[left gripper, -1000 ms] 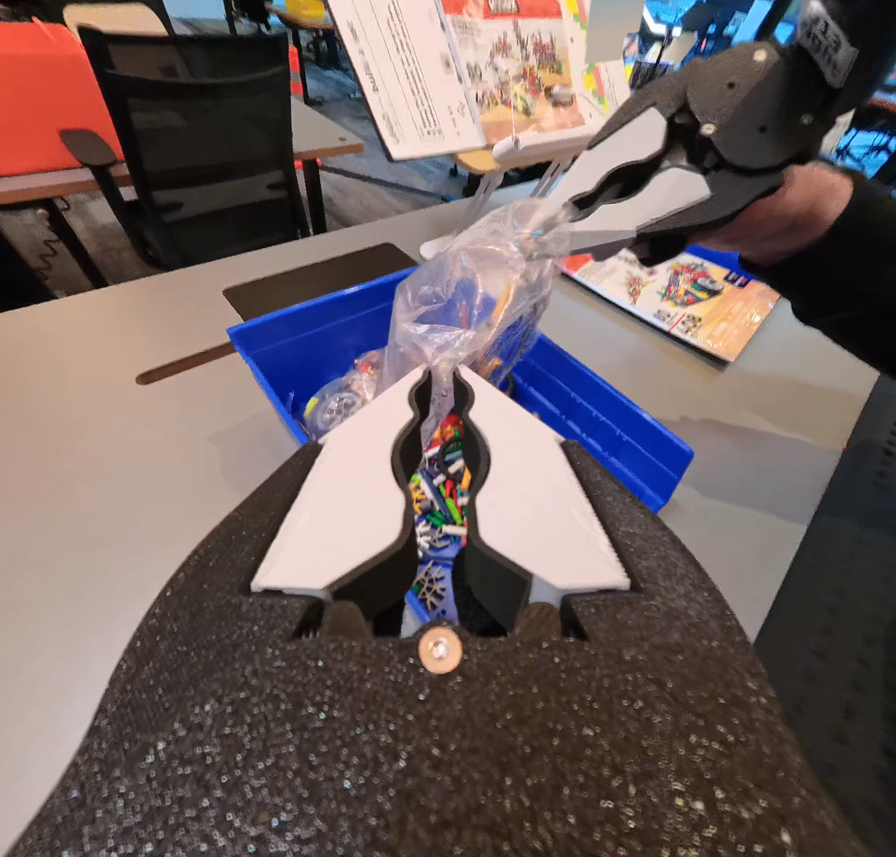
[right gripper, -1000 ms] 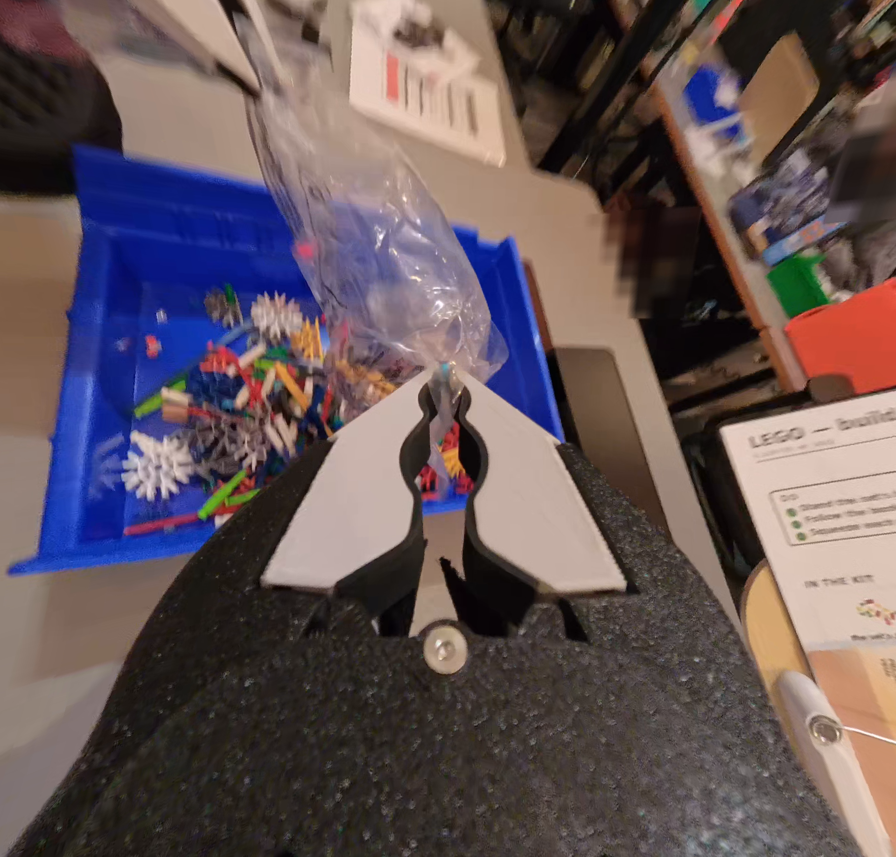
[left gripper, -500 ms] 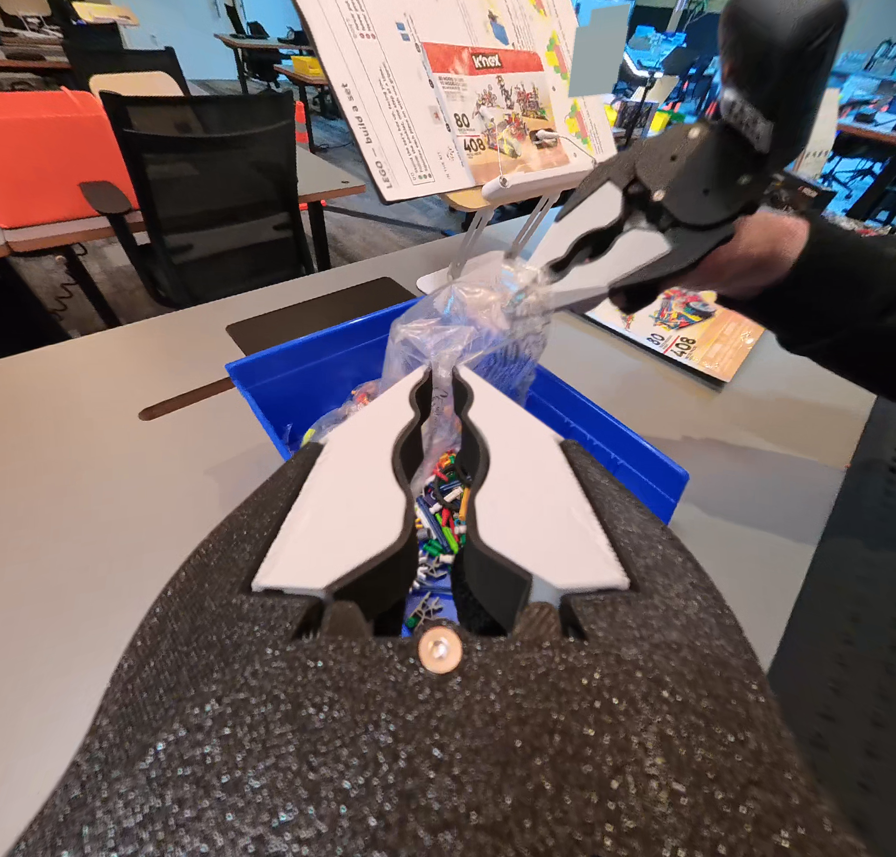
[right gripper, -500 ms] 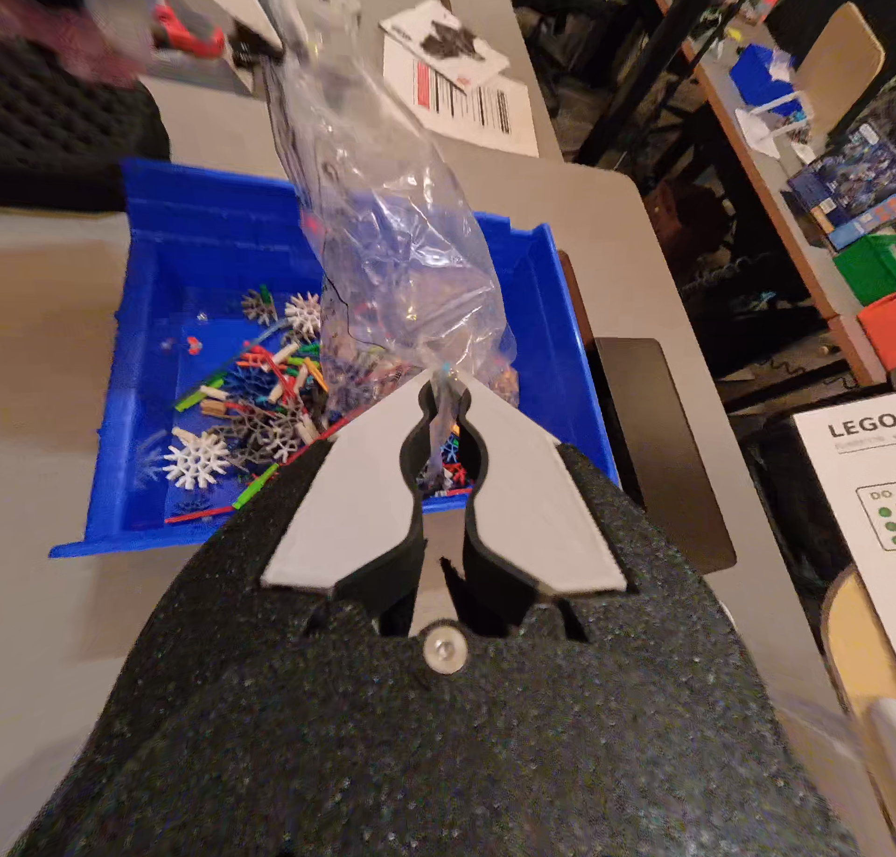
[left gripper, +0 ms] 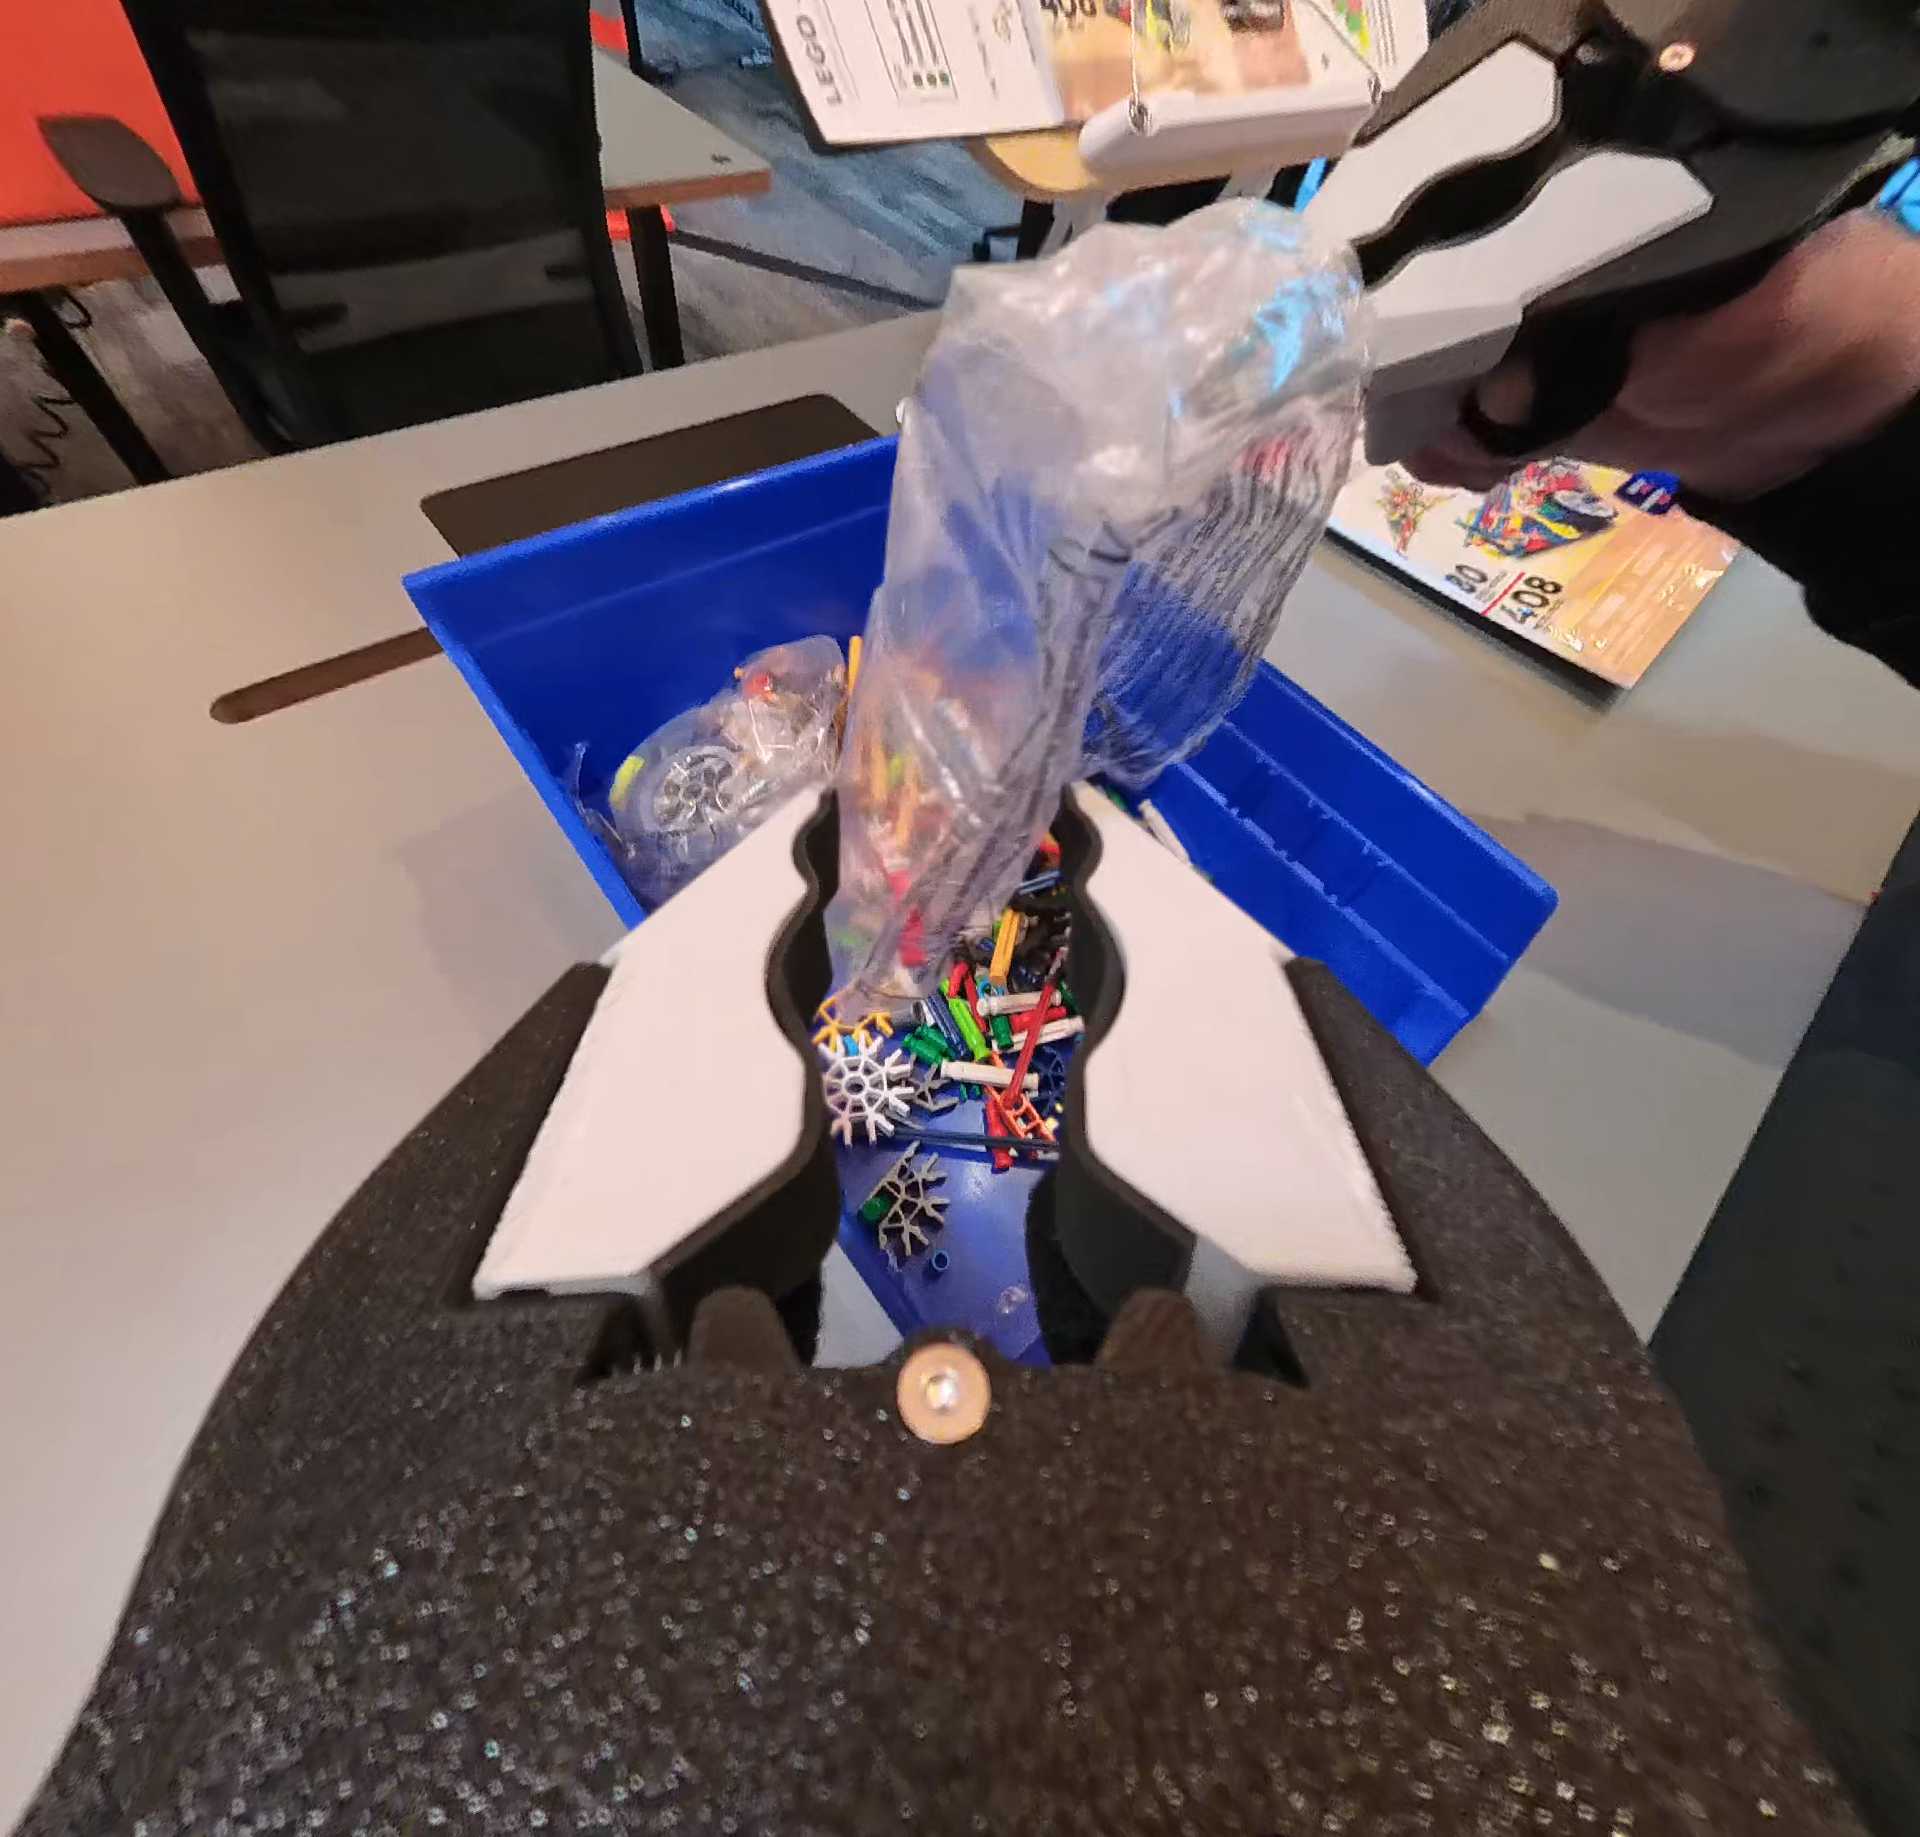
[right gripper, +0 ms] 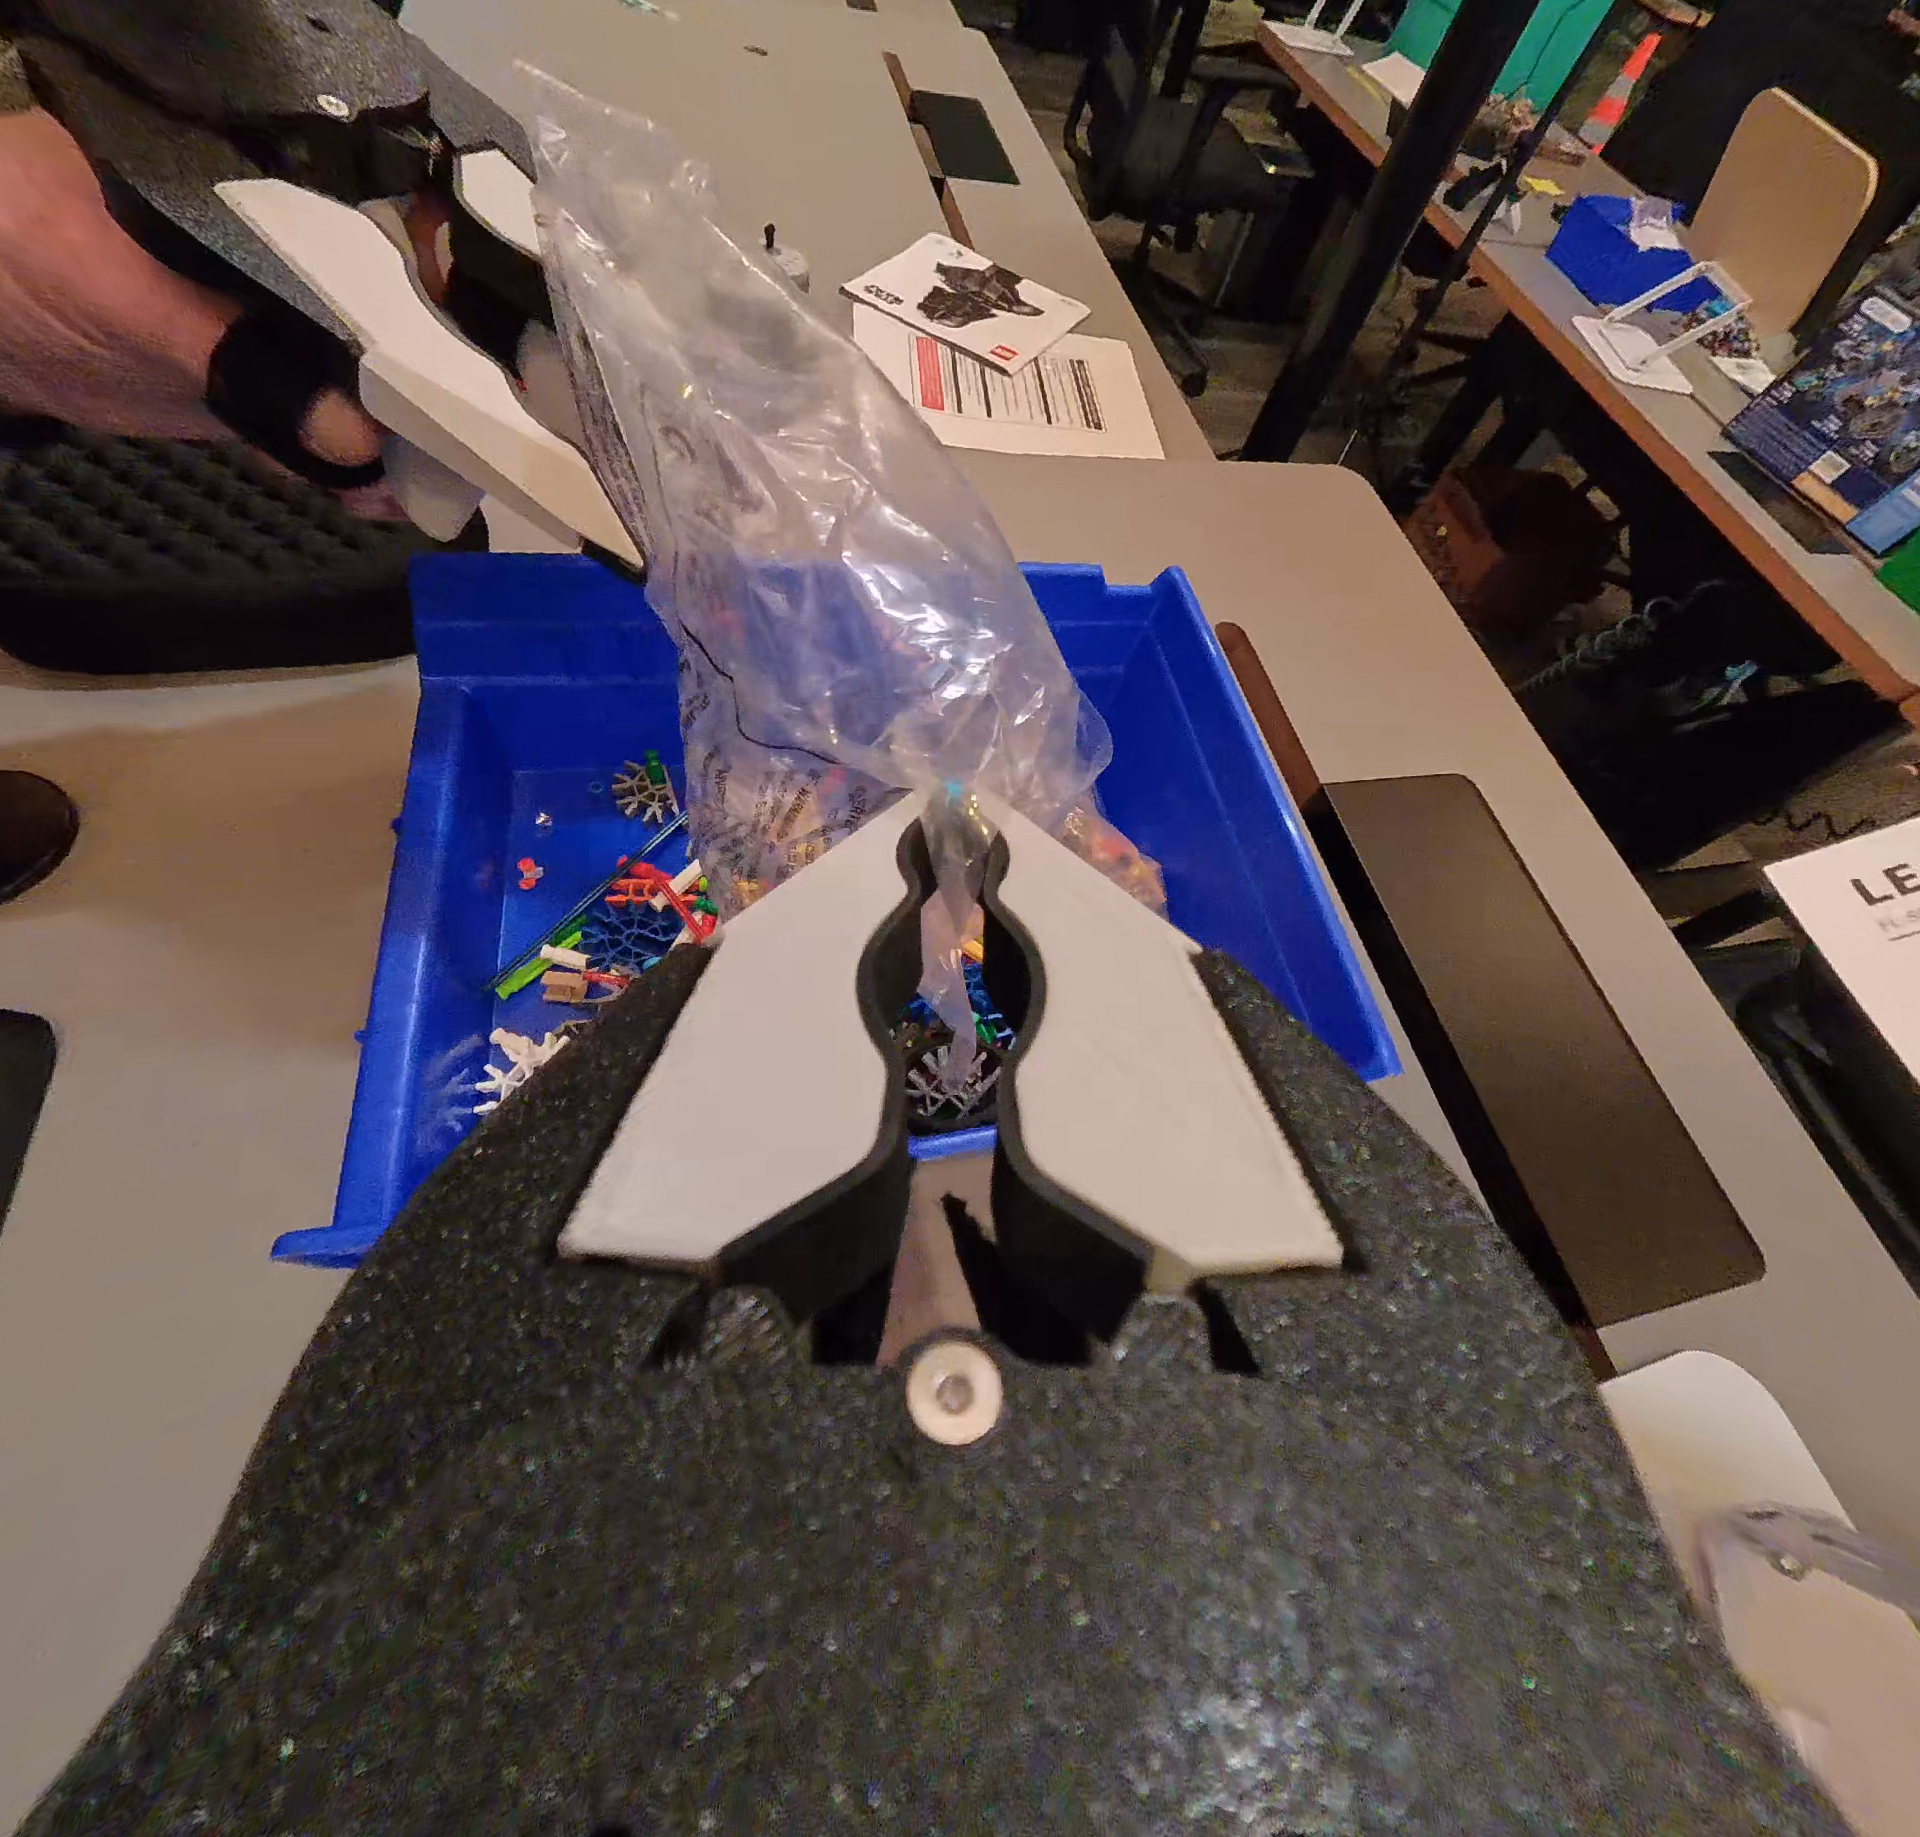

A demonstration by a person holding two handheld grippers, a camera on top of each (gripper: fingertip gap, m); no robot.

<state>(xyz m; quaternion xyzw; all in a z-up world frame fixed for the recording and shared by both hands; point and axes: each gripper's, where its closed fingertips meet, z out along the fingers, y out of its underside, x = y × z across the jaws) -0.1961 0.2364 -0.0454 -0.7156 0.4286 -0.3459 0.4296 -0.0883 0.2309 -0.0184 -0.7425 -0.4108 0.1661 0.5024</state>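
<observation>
- A smooth grey table [left gripper: 260, 904] carries a blue plastic bin [left gripper: 665, 603], the landmark here; behind the bin a black rectangular cover plate [left gripper: 644, 462] sits flush in the tabletop.
- Beyond the bin stand a black mesh chair [left gripper: 384, 146] and an orange panel [left gripper: 62, 52]; a stand holding printed sheets [left gripper: 1039, 11] rises past the bin's far edge, and a colourful booklet [left gripper: 1538, 572] lies flat to the bin's right.
- In the right wrist view, more long grey tables and papers [right gripper: 997, 353] stretch away beyond the bin.
- A crinkled clear plastic bag [left gripper: 1091, 540] hangs above the bin, slack and glossy.
- The right gripper [right gripper: 951, 811] is clenched on the bag's corner.
- The left gripper [left gripper: 951, 811] is spread, its white fingers [left gripper: 686, 1039] flanking the bag's lower end without pinching it.
- Loose small rods and spoked connectors [left gripper: 977, 1039], multicoloured, lie in the bin under the bag, beside a smaller sealed bag of parts [left gripper: 727, 759].
</observation>
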